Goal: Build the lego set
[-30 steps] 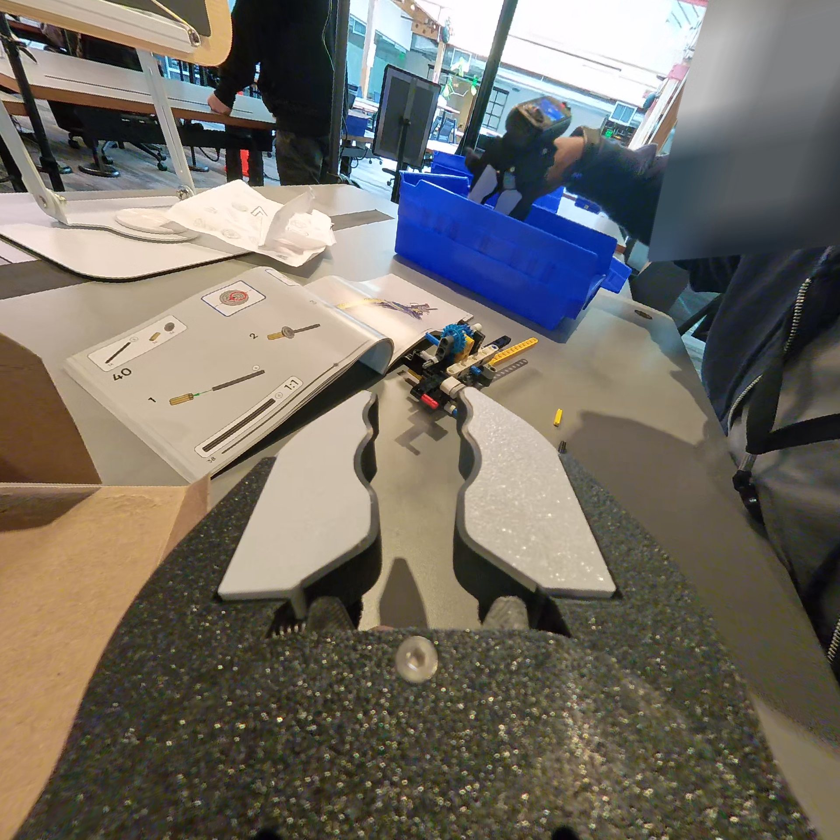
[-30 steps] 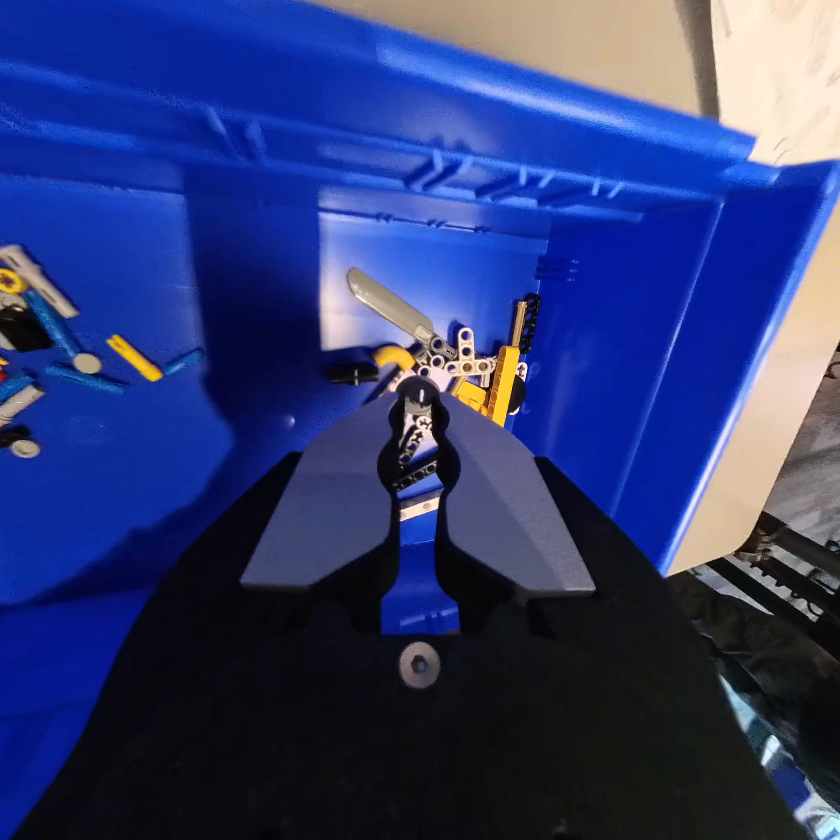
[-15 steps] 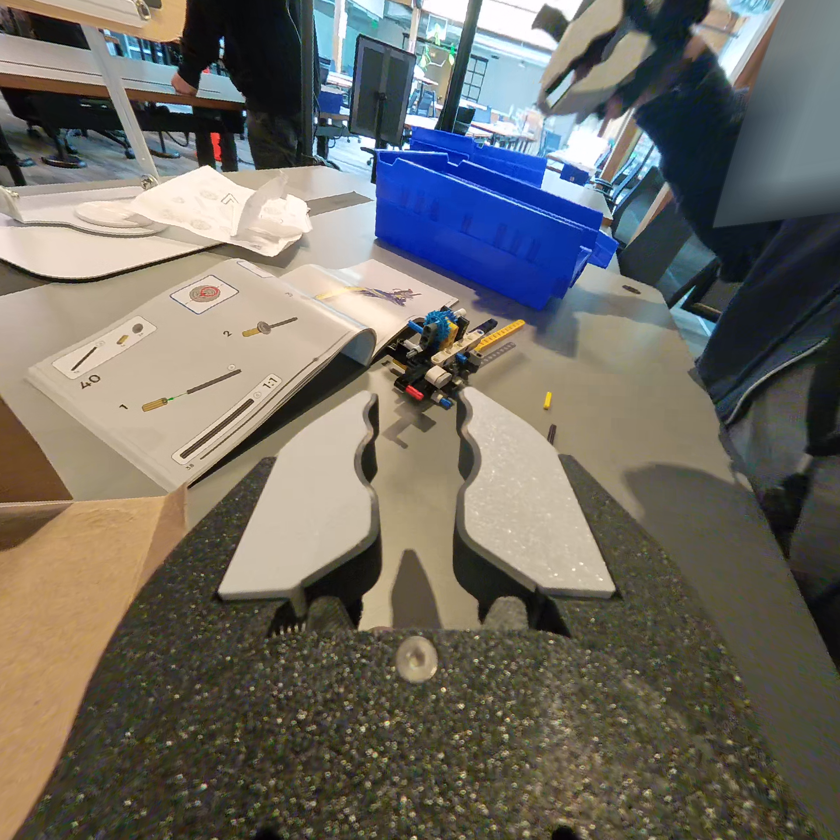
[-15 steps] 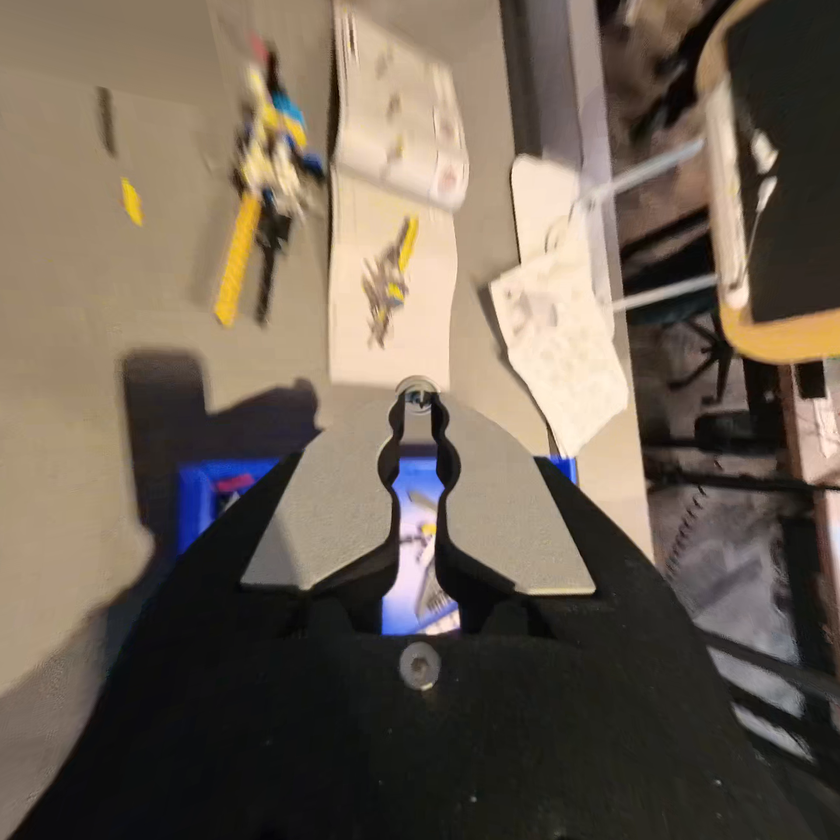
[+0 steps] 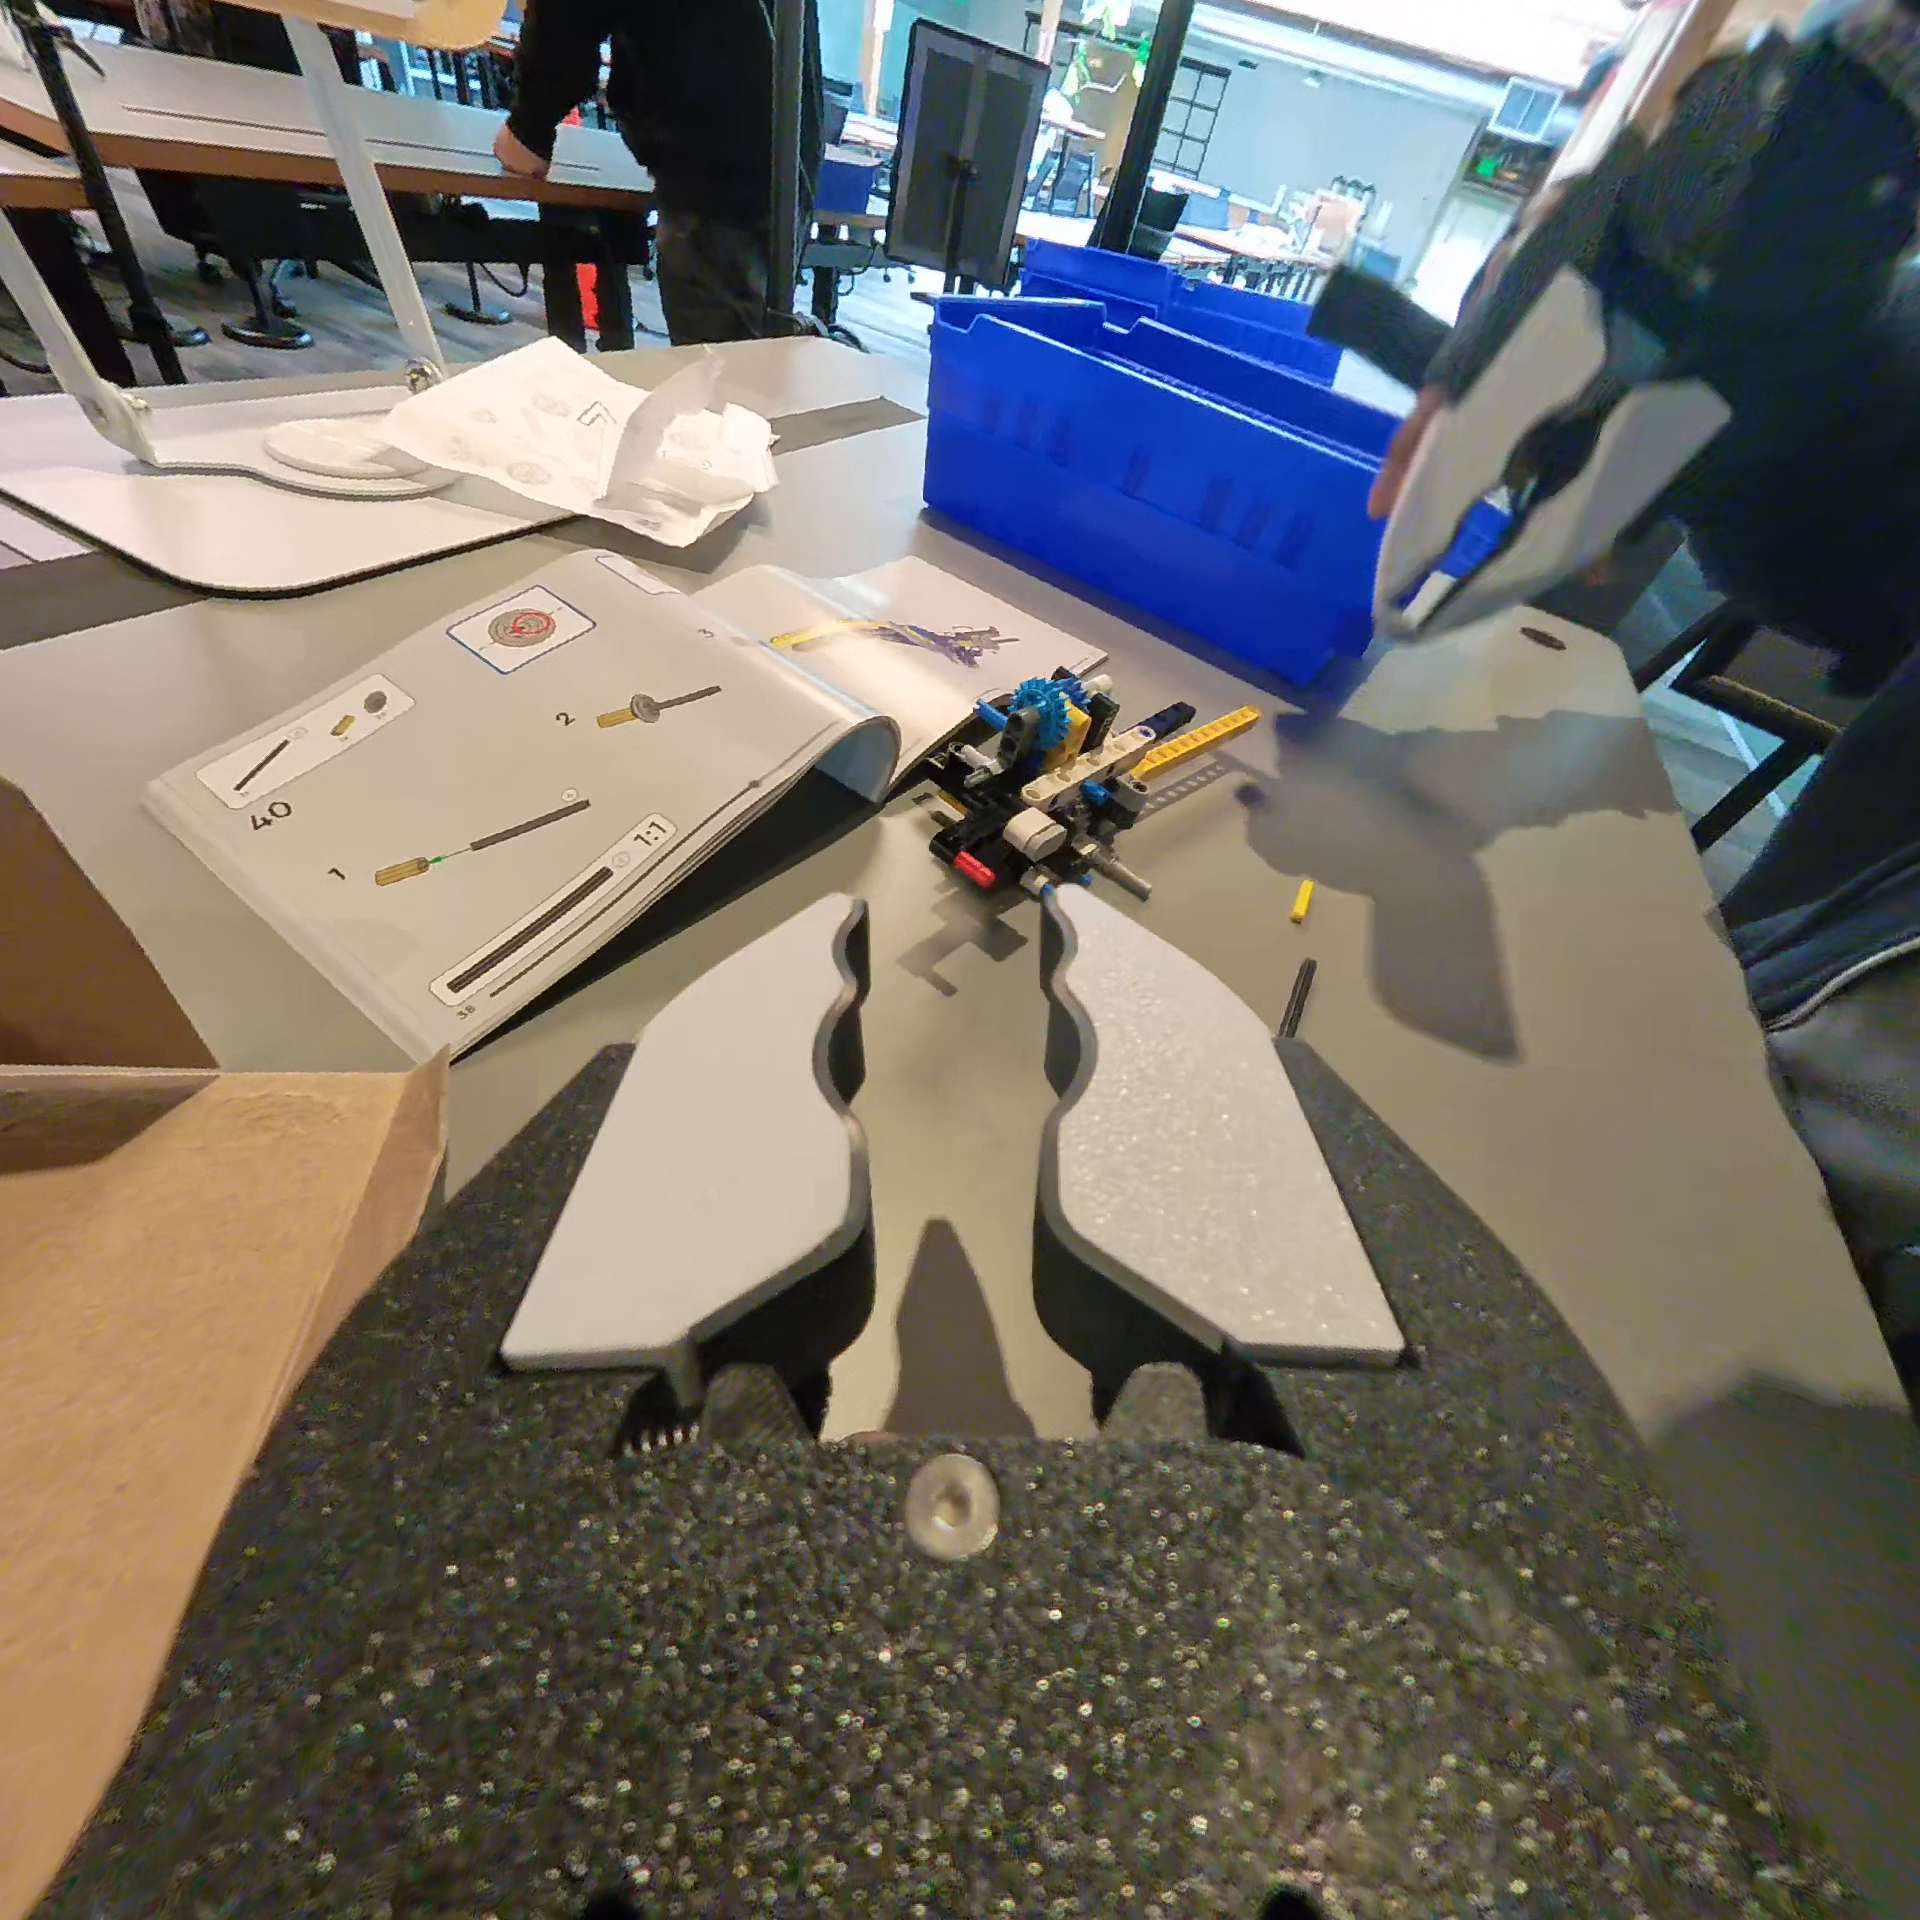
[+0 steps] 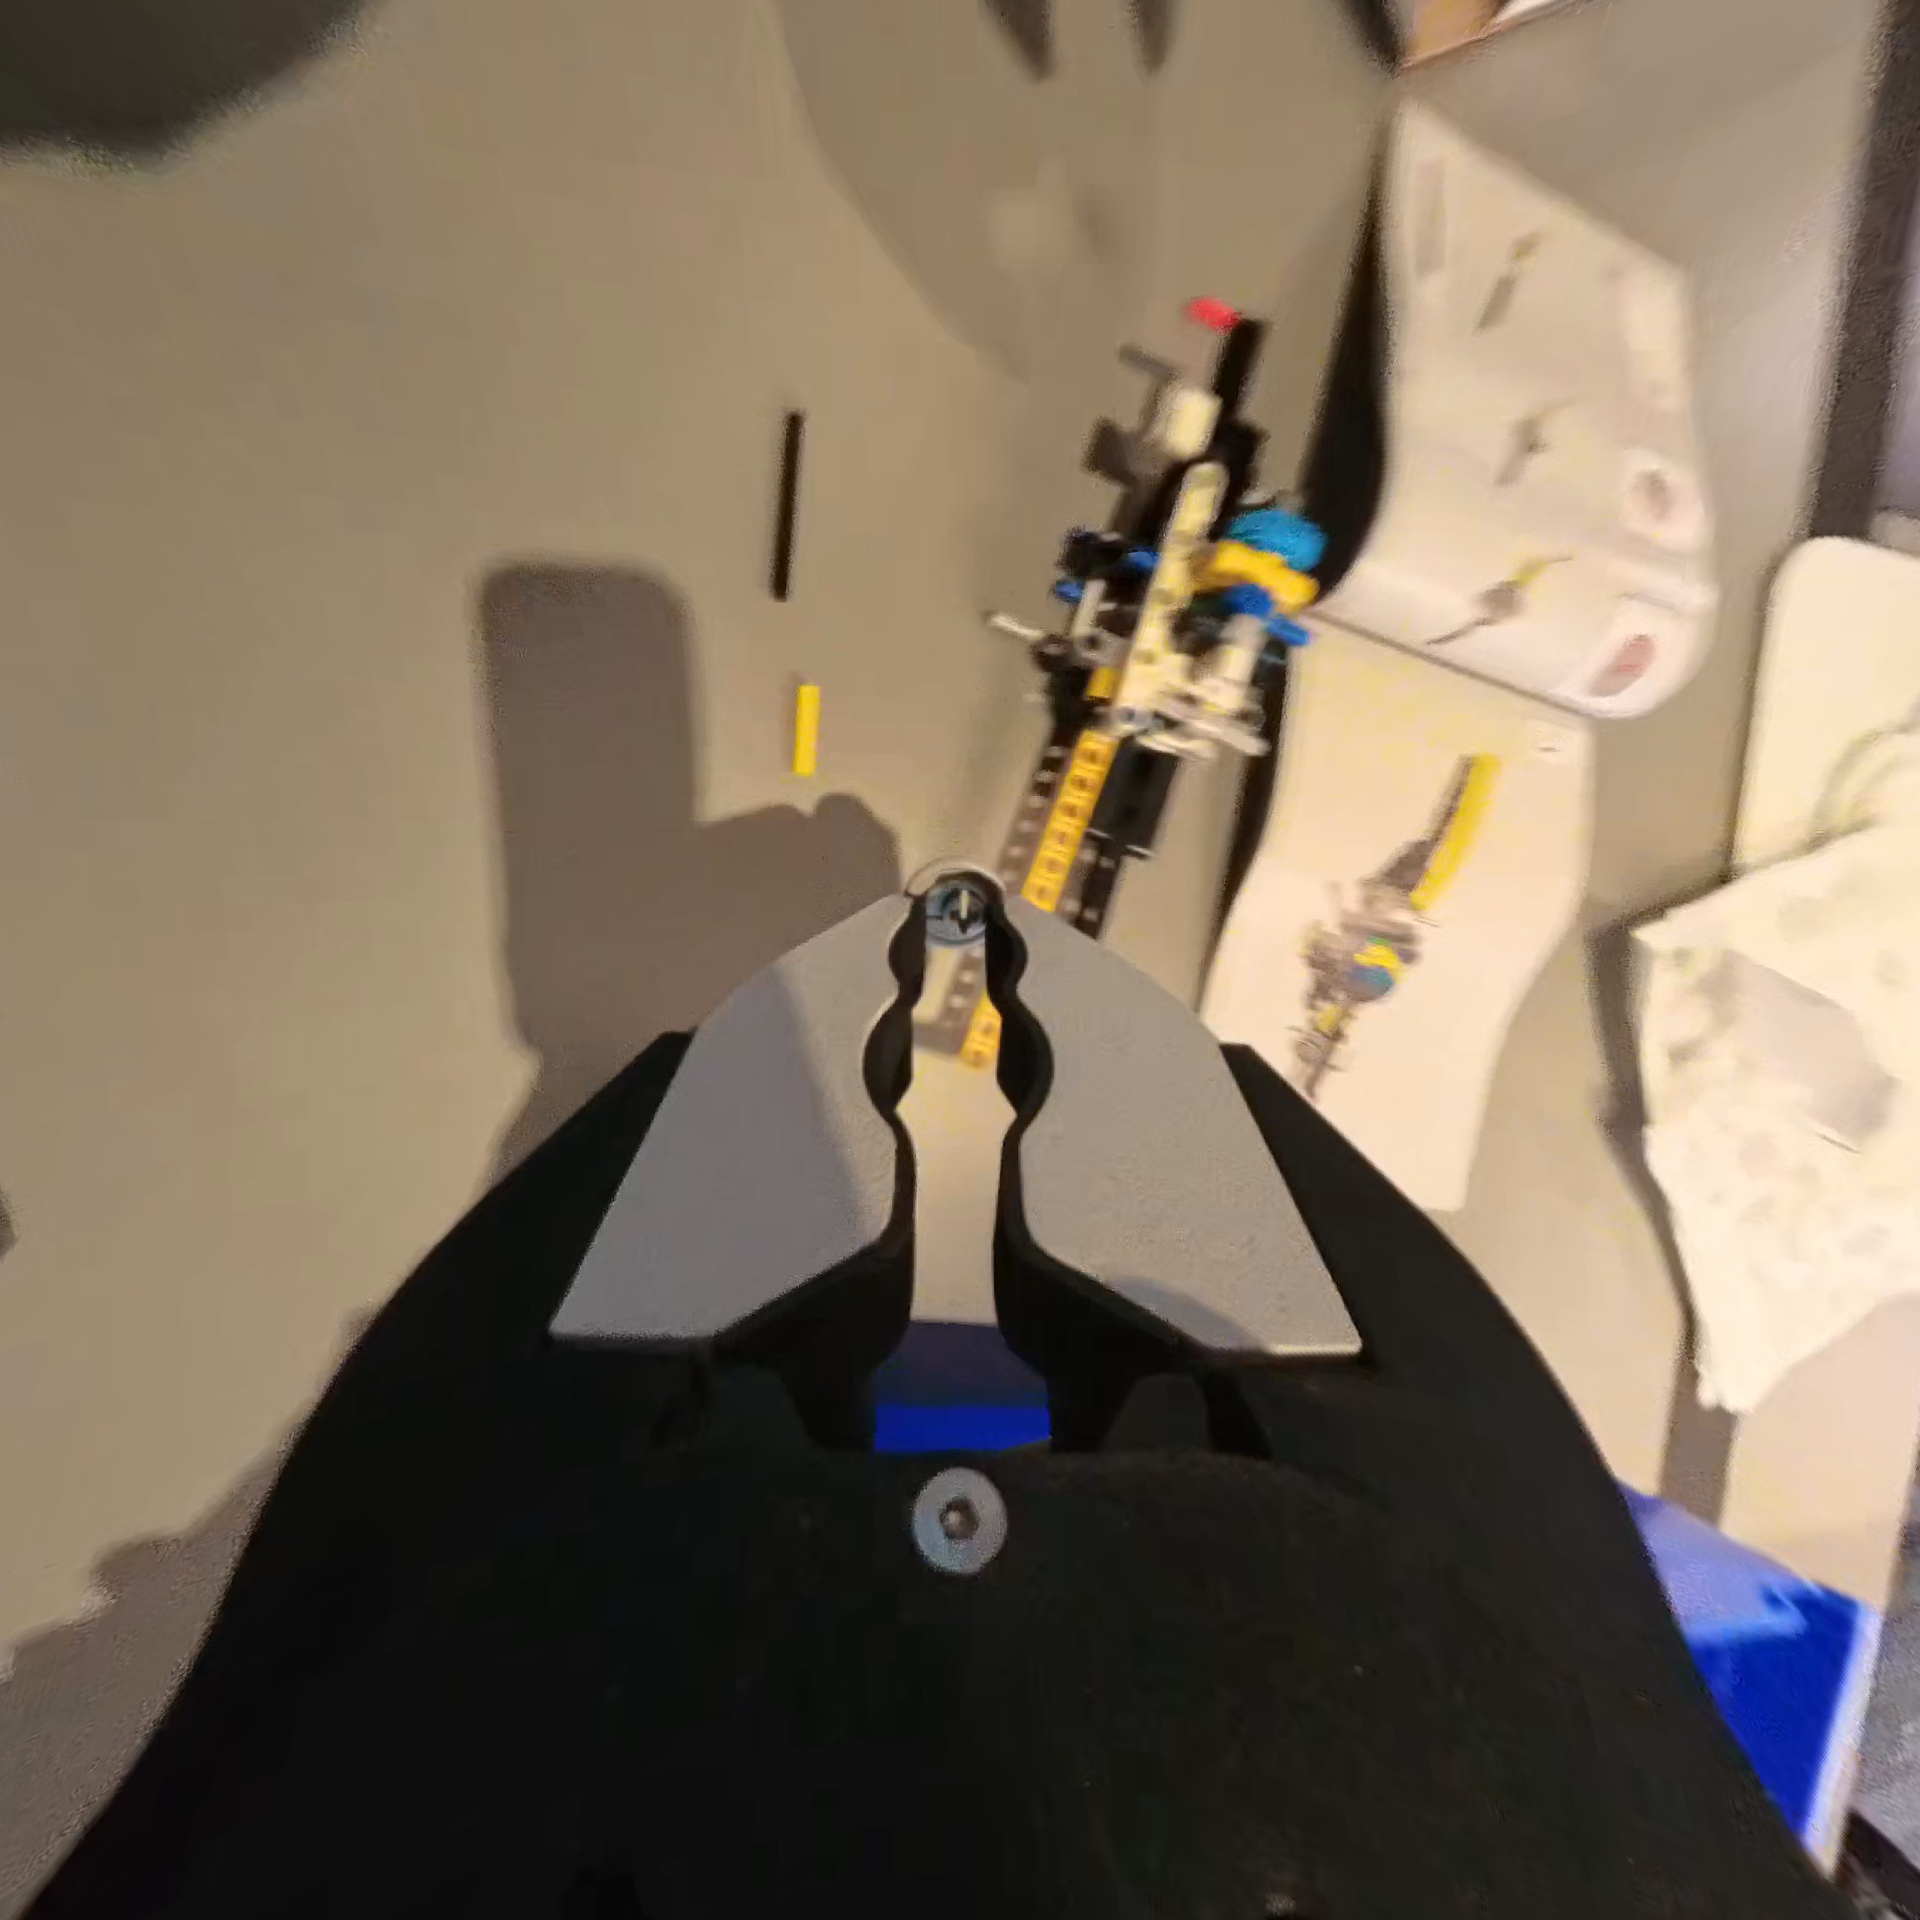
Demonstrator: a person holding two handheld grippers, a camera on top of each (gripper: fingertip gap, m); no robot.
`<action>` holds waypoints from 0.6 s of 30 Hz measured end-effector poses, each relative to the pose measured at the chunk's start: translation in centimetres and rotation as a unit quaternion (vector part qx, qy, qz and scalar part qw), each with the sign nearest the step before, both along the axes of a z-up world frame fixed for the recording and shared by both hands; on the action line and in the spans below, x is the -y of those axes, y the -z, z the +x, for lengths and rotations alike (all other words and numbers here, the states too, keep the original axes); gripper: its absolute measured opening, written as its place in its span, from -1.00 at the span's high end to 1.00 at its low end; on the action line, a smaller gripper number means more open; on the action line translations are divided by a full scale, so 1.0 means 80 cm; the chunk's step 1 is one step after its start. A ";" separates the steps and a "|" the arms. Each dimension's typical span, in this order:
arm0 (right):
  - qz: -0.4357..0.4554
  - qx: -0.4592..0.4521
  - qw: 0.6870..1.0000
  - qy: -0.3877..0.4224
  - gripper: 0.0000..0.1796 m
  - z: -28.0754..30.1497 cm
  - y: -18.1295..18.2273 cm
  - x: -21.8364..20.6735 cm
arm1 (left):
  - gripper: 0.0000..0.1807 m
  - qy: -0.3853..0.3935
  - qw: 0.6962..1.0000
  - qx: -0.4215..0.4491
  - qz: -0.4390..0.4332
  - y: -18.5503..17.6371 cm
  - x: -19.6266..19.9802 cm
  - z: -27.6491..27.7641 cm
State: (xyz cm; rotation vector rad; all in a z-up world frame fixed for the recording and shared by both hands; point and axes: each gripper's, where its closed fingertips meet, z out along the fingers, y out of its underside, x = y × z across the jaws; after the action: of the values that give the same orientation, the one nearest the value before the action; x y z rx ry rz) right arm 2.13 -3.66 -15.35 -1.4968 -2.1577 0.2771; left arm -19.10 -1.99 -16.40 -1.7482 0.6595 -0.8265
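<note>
My left gripper (image 5: pixel 951 920) released, empty, model (image 5: pixel 1049 790) on table just ahead of tips. Right gripper (image 6: pixel 958 914) clenched on small round grey piece (image 6: pixel 956 906), above table; model ahead-right, long axis running away from tips. Left nearer.

Grey table (image 5: pixel 1538 1091). Lying on it: open instruction booklet (image 5: pixel 499 790) at 10 o'clock; partly built lego model (image 5: pixel 1060 790) touching booklet's right edge; blue bin (image 5: pixel 1143 468) at 1 o'clock; small yellow pin (image 5: pixel 1301 900) and black axle (image 5: pixel 1296 997) near model, 3 o'clock; crumpled paper (image 5: pixel 592 436) at 11; cardboard box (image 5: pixel 156 1299) at 8.
</note>
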 end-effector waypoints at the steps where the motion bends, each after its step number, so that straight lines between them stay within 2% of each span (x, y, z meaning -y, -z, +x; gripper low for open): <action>1: -0.006 0.016 1.000 -0.006 0.88 -0.004 0.016 0.009 | 0.66 -0.003 1.000 -0.003 -0.003 0.001 -0.001 0.000; 8: -0.059 0.100 0.993 -0.030 0.88 -0.009 0.104 0.045 | 0.66 -0.007 1.000 -0.016 -0.021 0.009 -0.002 0.001; 9: -0.054 0.099 0.993 -0.029 1.00 -0.010 0.109 0.043 | 0.66 -0.008 1.000 -0.014 -0.023 0.009 -0.003 0.000; 18: -0.084 0.060 0.995 0.005 0.93 -0.007 0.101 0.036 | 0.66 -0.012 1.000 -0.006 -0.026 0.008 -0.004 -0.002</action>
State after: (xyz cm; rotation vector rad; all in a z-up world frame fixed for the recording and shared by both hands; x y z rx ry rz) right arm 1.54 -6.51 -23.46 -1.6553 -2.2673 0.3811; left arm -19.24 -1.64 -17.03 -1.8066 0.6296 -0.8237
